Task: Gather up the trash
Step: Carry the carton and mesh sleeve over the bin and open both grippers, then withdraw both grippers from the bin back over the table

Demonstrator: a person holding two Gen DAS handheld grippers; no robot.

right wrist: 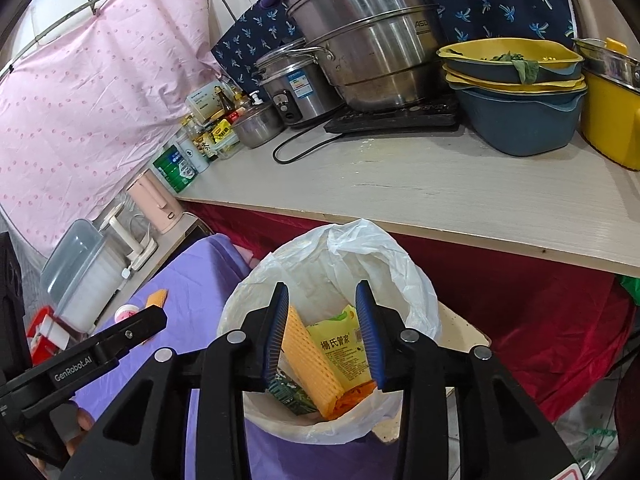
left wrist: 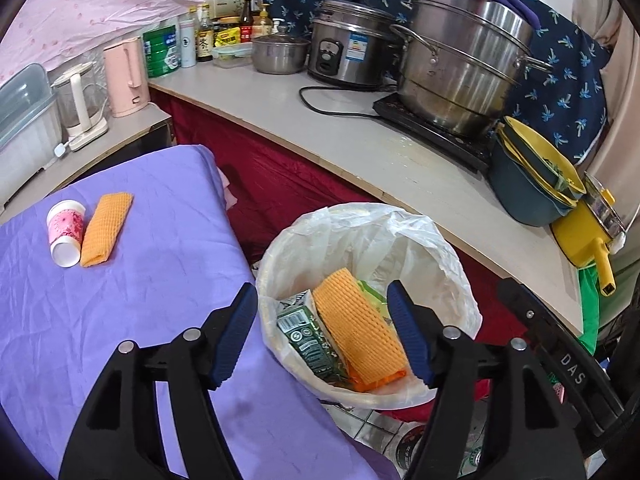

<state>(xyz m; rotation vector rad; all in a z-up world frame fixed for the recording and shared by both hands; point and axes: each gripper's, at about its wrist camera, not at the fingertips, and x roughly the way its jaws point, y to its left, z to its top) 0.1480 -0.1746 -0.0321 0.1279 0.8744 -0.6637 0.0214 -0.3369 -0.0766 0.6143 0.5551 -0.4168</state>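
A white bin lined with a plastic bag [left wrist: 436, 248] [right wrist: 416, 304] stands beside the purple-covered table [left wrist: 120, 300]. Inside lie an orange foam net [left wrist: 358, 334] [right wrist: 310, 364], a green carton [left wrist: 308, 338] and a yellow packet [right wrist: 342, 346]. On the table lie a pink paper cup [left wrist: 65, 232] on its side and another orange foam net [left wrist: 106, 234]. My left gripper [left wrist: 322, 336] is open and empty above the bin's near rim. My right gripper [right wrist: 322, 334] is open and empty above the bin. The left gripper's arm [right wrist: 100, 352] shows in the right wrist view.
A counter [left wrist: 400, 160] behind the bin holds a large steel steamer pot [left wrist: 464, 68], a rice cooker [left wrist: 348, 48], stacked bowls [left wrist: 532, 176], a yellow pot [left wrist: 588, 232], bottles and a pink kettle [left wrist: 124, 76]. Red cloth [right wrist: 520, 280] hangs below the counter.
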